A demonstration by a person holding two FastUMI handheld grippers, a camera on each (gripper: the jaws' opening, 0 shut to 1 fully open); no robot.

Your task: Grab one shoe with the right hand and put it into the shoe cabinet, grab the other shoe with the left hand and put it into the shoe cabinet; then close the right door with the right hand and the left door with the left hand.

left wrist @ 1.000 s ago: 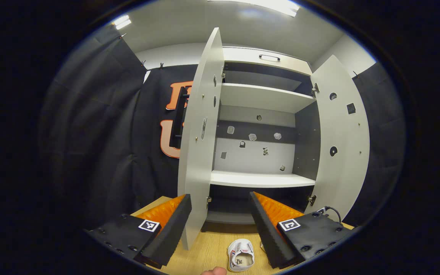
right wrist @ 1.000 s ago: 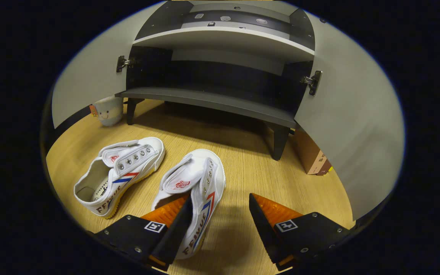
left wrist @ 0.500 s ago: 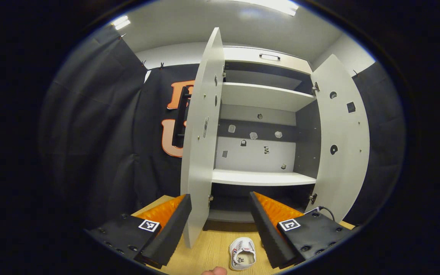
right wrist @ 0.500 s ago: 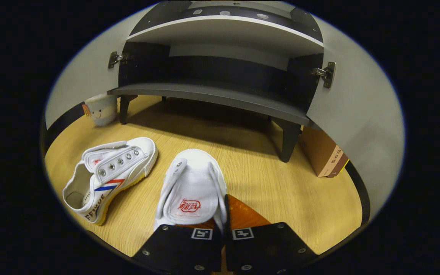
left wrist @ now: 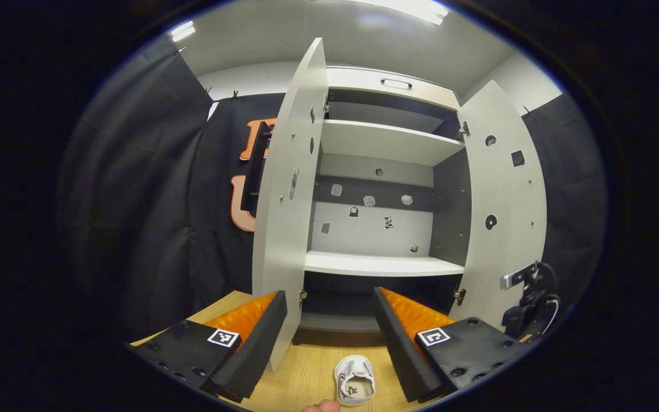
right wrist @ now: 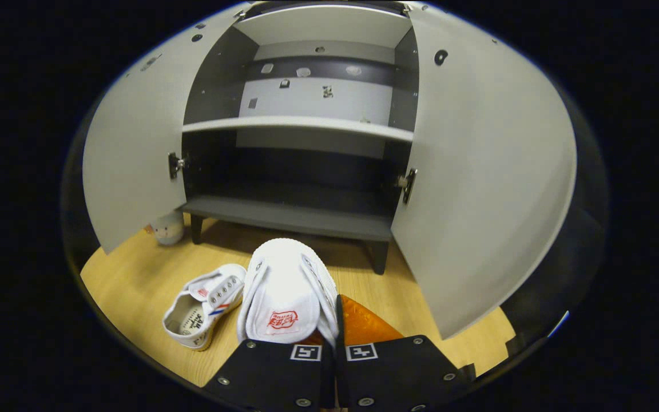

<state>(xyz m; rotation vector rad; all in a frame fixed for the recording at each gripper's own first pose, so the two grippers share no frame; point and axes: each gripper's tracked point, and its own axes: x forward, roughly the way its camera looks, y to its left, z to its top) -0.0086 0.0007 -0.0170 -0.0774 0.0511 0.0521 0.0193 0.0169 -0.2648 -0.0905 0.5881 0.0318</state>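
The right claw (right wrist: 329,337) is pinched tight on the side of one white shoe (right wrist: 284,289), and this shoe is up off the floor (right wrist: 135,280). The left claw (left wrist: 329,337) is wide open and holds nothing.

The right gripper view shows a second white shoe (right wrist: 203,306) lying on the floor, just beside the held one, and a small cup with a face (right wrist: 167,229) by the cabinet's leg. The left gripper view shows the whole tall cabinet (left wrist: 384,166), up to its top shelf, with one shoe (left wrist: 354,387) on the floor below.

A moment ago the held shoe sat on the floor. Now it is lifted.

There are two shoes, two doors, both open, and two claws.
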